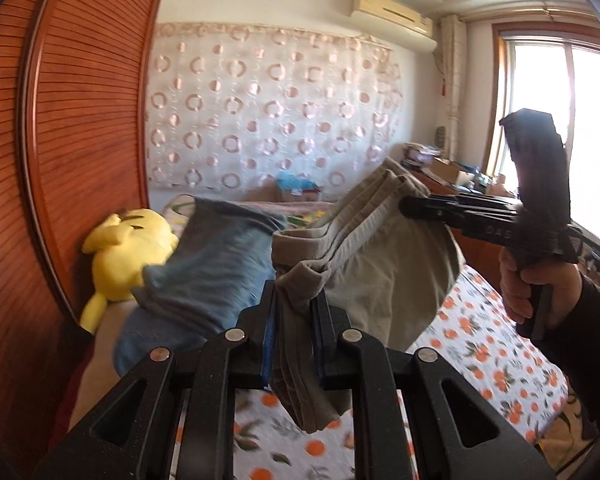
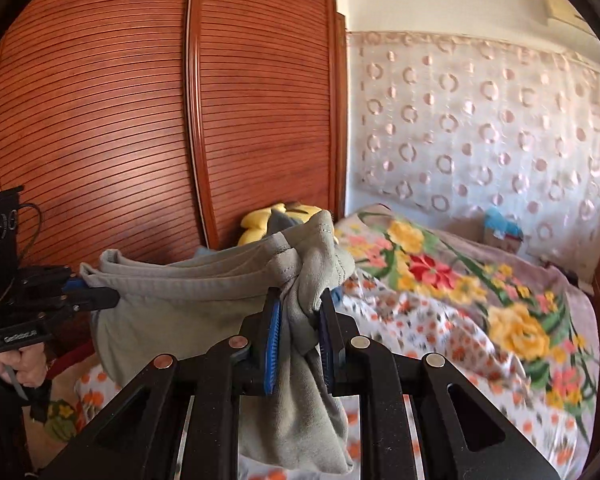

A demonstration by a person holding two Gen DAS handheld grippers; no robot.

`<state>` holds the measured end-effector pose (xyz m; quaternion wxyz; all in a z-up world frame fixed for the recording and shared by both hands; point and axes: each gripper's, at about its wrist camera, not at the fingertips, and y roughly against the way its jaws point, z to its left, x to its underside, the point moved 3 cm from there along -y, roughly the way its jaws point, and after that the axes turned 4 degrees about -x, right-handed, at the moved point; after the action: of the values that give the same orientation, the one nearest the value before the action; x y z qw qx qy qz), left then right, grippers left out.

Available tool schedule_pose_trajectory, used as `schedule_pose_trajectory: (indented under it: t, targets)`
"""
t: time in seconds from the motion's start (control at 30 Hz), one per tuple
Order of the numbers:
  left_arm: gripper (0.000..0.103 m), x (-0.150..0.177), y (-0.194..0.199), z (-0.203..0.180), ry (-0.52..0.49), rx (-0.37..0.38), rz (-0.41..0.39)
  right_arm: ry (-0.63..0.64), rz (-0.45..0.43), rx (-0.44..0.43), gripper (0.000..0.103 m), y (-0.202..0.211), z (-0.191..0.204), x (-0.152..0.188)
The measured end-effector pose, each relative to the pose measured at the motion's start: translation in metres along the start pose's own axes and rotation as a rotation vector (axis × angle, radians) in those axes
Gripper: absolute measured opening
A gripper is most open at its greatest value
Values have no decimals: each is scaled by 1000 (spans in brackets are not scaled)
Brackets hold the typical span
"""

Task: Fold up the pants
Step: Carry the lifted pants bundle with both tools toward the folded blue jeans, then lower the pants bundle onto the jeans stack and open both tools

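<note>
On your left, the yellow plush toy [image 1: 118,256] and a blue garment [image 1: 204,256] lie on the bed [image 1: 492,356] against the wooden wardrobe [image 1: 80,120]. If you swing the load that way as you lay it down, the hanging cloth could drag across them or land on top of them, so aim for the bare orange-print sheet instead.

Your left gripper [image 1: 294,320] has its fingers nearly closed, pinching a bunched corner of the grey-green pants [image 1: 384,284]. The cloth is wadded between the blue pads, and a tail of it droops below them. A wad like that can creep out under the garment's own weight, and you probably hold more layers than you meant to, which would leave the fold crooked.

The pants are off the bed, stretched in the air between your two grippers, with the stacked edges running across and the body sagging beneath. Pull your hands further apart and one corner may slip free; let them drift together and the slack will crumple when it meets the mattress.

Your right gripper [image 2: 300,320] is likewise almost closed on a twisted knot of the same fabric, with loose cloth spilling under the fingers. That twist may carry into the fold unless you level your hands before lowering.
</note>
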<state>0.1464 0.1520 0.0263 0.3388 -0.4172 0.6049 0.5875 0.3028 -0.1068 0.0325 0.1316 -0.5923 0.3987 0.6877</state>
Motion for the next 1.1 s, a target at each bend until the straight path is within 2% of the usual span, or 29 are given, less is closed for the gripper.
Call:
schedule_pose_trajectory:
  t: [0.2,0.37,0.53,0.63,0.7,0.8,0.9,1.03,1.1]
  targets:
    - [16,-22,-24,29,42,-65,2,49,18,-38,17,-63,-29,-33]
    - [16,-29,-49,56,70,-134,38,108,72,-68,17,-129,-43,-63]
    - [16,-19,-80,89,117,-210,99,146,137,-86,17,-203,-50,-74]
    - [17,-6,-97,104,158,-225,147,144,170,-76,18,-239,-51,-72]
    - [17,2,-101,110,170,-234,160,124,177,-78,28,-255,-51,-74]
    - [20,9,-101,114,189,-236,175,78,166,-68,40,-259,-53,-77]
    - [31,9,-93,116,191,-239,167,53,86,-44,46,-235,-54,-78]
    - [41,1,-72,107,166,-245,106,23,35,-59,46,-197,-58,-69]
    - [42,-5,-68,102,158,-216,79,32,18,-79,46,-182,-54,-64]
